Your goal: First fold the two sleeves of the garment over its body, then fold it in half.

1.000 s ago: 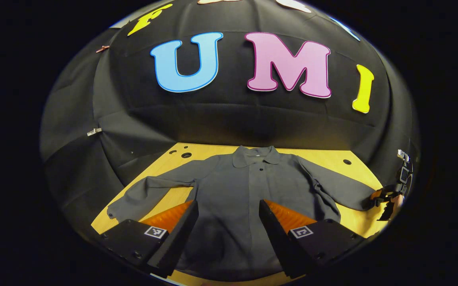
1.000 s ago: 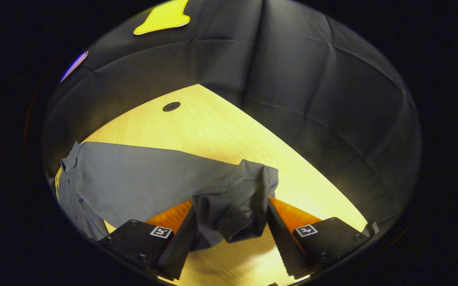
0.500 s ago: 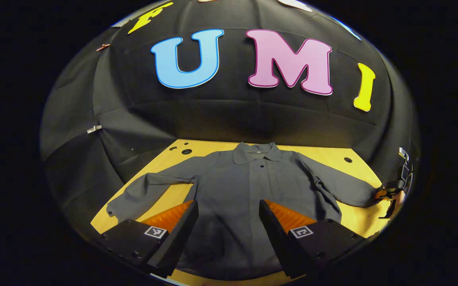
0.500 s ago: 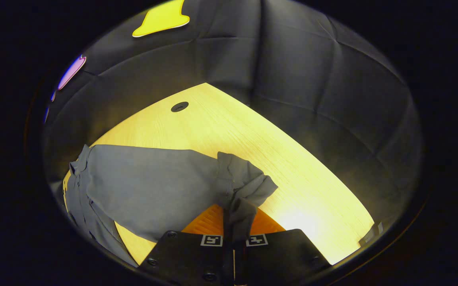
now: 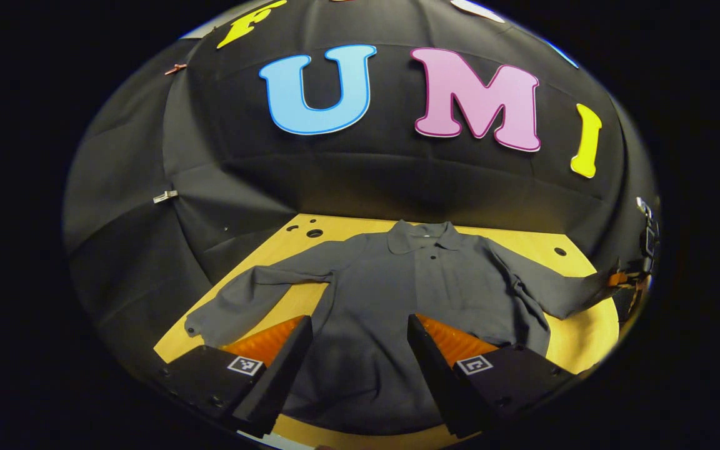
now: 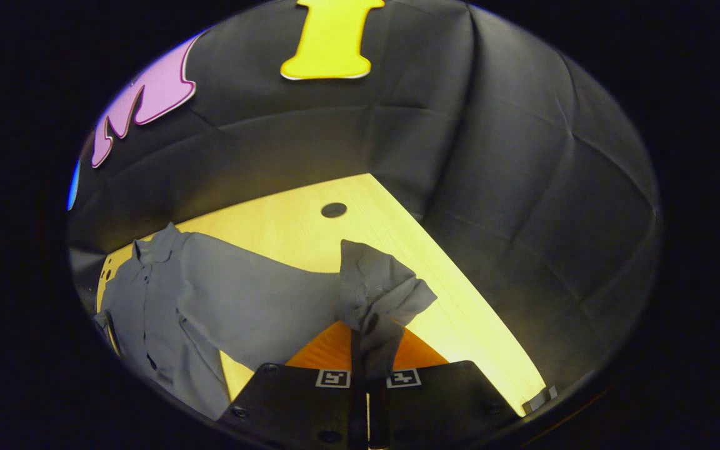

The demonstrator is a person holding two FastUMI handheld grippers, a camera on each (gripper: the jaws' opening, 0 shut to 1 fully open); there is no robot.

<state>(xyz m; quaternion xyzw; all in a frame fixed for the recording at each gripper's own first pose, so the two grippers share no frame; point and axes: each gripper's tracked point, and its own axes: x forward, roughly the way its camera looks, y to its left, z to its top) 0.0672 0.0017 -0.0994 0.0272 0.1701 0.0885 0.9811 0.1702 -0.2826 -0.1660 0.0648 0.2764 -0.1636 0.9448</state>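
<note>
A grey long-sleeved shirt (image 5: 410, 294) lies face up on the wooden table (image 5: 585, 325), collar toward the far wall. My left gripper (image 5: 360, 337) hovers open over the shirt's lower body with nothing between its fingers. The shirt's left sleeve (image 5: 241, 303) lies spread out flat. At the far right, the right gripper (image 5: 625, 278) holds the other sleeve's cuff lifted off the table. In the right gripper view, my right gripper (image 6: 369, 350) is shut on that cuff (image 6: 379, 294), and the sleeve (image 6: 260, 300) stretches back to the shirt body (image 6: 141, 300).
The table (image 6: 291, 231) has round holes in it, one (image 6: 334, 210) beyond the raised cuff and more (image 5: 314, 233) near the back left corner. Black cloth walls (image 5: 366, 187) close in the table's back and sides. A strip of table edge (image 5: 360, 434) shows below the shirt hem.
The right gripper went from open around the bunched cuff to shut on it, then lifted it and swung left toward the shirt body. The left gripper drifted slightly left and stayed open.
</note>
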